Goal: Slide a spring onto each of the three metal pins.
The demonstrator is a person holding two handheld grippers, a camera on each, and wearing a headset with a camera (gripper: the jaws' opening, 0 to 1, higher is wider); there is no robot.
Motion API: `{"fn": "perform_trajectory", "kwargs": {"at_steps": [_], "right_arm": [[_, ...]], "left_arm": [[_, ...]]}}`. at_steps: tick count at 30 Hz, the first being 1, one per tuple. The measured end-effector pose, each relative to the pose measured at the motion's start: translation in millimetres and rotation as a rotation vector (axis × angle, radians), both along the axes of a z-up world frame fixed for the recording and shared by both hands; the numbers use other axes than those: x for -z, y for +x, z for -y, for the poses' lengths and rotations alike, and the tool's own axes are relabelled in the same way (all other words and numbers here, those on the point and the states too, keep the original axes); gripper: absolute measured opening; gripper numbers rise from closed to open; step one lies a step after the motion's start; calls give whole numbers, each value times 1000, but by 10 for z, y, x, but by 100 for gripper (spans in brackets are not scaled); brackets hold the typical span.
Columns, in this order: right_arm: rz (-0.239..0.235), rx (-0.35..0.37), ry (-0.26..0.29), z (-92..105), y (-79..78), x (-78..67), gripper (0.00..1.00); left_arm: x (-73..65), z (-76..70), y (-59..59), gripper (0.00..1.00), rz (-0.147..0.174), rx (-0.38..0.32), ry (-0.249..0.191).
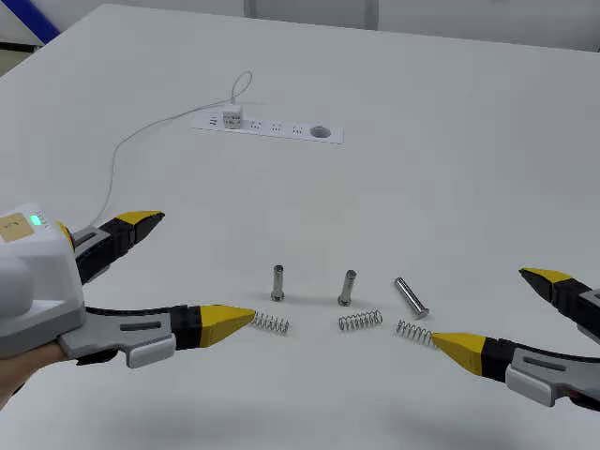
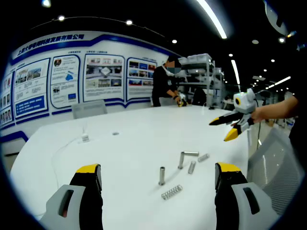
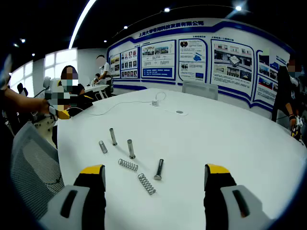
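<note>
**No Spring Fitted; Both Grippers Empty**

The left spring (image 1: 270, 323), middle spring (image 1: 361, 321) and right spring (image 1: 413, 331) lie in a row on the table (image 1: 450, 141). Just behind, the left pin (image 1: 277, 282) and middle pin (image 1: 347, 287) stand upright; the right pin (image 1: 411, 297) lies flat. Left gripper (image 1: 204, 265) and right gripper (image 1: 480, 306) flank them, jaws apart, holding nothing. Hazard: a jaw brushing an upright pin could topple it; a loosely pinched spring could roll away

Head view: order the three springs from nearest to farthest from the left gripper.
1. Left spring, just off the left gripper's lower tip.
2. Middle spring, in front of the middle pin.
3. Right spring, lying by the right gripper's lower tip.
</note>
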State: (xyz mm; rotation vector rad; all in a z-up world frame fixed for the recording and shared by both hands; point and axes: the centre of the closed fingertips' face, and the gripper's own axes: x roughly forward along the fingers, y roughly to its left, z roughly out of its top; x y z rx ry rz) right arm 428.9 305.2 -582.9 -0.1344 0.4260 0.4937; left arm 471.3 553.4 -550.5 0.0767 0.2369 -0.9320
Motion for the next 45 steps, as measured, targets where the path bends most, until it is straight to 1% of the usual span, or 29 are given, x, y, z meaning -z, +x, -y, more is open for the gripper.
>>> {"fn": "perform_trajectory", "kwargs": {"at_steps": [4, 7, 11, 15, 19, 22, 27, 30, 33, 36, 38, 40, 43, 45], "right_arm": [[-3, -1, -2, -8, -9, 3, 86], [2, 10, -2, 12, -4, -5, 86], [2, 11, 4, 10, -10, -14, 86], [-9, 2, 3, -10, -24, 1, 85], [-9, -1, 4, -27, -20, 5, 85], [-6, 1, -7, -23, -15, 2, 85], [-9, 2, -1, -24, -11, 6, 85], [-10, 13, -12, -3, -1, 30, 85], [-19, 11, -8, -9, -9, 48, 85], [-23, 12, -14, -6, -8, 63, 85], [-22, 19, -15, 1, -1, 69, 85], [-27, 16, -17, 1, -6, 86, 85], [-31, 13, -21, -3, -9, 99, 85], [-35, 11, -19, -8, -11, 107, 85]], "left_arm": [[11, 16, -26, 100, 6, 10, 19], [9, 22, -28, 100, 8, 10, 20], [8, 27, -23, 100, 3, 9, 18], [7, 37, -26, 100, 3, 14, 22], [8, 40, -26, 100, 10, 12, 29], [19, 43, -39, 100, 2, 13, 22], [32, 51, -48, 100, -1, 18, 23], [20, 48, -32, 100, 5, 8, 15], [26, 51, -24, 100, -1, 6, 6], [51, 54, -26, 100, -4, 3, 2], [84, 61, -36, 100, -14, 5, -1], [122, 71, -54, 100, -18, 6, 7], [149, 76, -74, 100, -14, 4, 16], [146, 74, -73, 100, -5, 0, 20]]}}
